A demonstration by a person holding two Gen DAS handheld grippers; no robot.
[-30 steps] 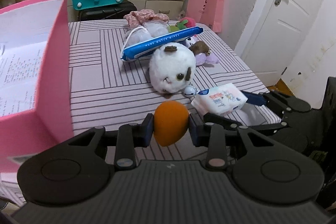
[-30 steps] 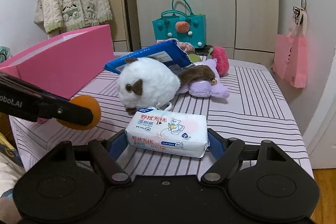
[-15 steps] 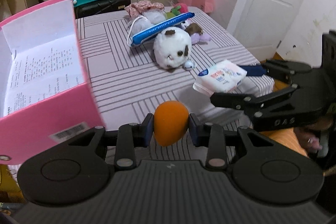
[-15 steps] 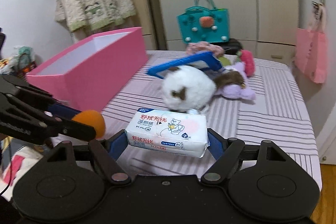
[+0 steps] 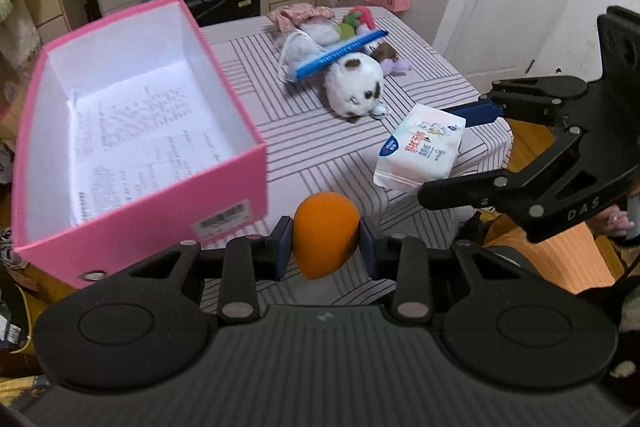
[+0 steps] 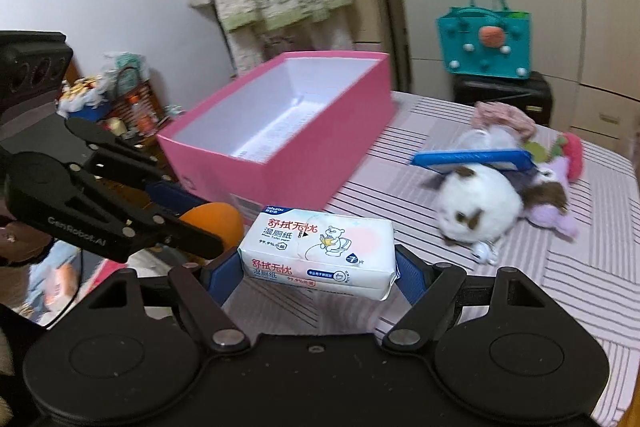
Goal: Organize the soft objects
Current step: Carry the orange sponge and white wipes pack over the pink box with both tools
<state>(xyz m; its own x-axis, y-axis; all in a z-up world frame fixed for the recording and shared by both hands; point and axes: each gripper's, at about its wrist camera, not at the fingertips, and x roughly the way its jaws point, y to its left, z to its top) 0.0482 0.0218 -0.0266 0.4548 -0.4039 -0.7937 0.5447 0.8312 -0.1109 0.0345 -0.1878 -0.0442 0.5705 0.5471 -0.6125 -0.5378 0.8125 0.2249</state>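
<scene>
Standing open-topped at ten o'clock, pink box (image 5: 168, 163) awaits soft items. Right gripper (image 6: 318, 273) clamps wipes pack (image 6: 320, 251) aloft; left gripper (image 5: 325, 254) squeezes orange ball (image 5: 325, 250), both seemingly box-bound.

One pink box (image 5: 168, 187), one orange ball (image 5: 326, 249), one wipes pack (image 6: 318, 253), two claws.
</scene>
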